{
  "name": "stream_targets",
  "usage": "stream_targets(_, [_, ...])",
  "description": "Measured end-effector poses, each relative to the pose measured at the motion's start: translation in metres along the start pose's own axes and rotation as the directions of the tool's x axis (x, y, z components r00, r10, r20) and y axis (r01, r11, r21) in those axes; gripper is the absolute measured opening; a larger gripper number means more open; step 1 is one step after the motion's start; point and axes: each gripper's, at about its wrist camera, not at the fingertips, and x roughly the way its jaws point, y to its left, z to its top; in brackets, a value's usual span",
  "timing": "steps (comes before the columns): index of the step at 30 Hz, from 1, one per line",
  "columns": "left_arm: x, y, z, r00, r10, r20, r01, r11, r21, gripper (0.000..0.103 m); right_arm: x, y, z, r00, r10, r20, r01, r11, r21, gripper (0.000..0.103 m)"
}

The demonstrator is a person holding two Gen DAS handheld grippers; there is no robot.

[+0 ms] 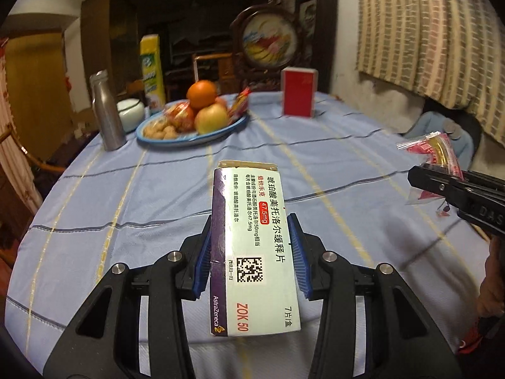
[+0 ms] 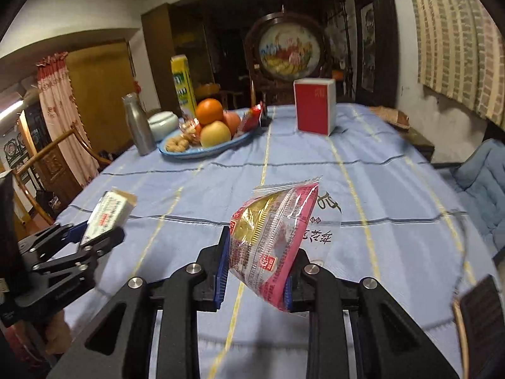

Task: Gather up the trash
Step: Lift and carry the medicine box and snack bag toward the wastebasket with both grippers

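Now medicine box [image 1: 252, 246] clamped between left claw [image 1: 251, 252] pads.

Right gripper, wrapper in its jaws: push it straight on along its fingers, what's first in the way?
Likely bare tablecloth; right gripper, shut on the snack wrapper, points slightly down. The red box stands farther on; depth unclear.

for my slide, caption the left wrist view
Left tongs clamp a medicine box above the blue tablecloth.
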Motion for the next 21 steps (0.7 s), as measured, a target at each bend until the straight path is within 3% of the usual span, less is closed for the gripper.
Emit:
stream_targets(8, [-0.052,-0.058,-0.001,0.993,-0.083,0.080,0.079,0.996,0.051,0.044,-0.099,-0.023,-0.027,0.993,-0.016,0.118,0.011,0.999,0.036,0.027])
stream_targets(21, [-0.114,-0.158,-0.020,0.969,-0.225,0.107,0.207,0.966,0.156,0.044,-0.227,-0.079,-0.097,0.975,-0.091,0.203,0.062,0.987,0.146,0.027])
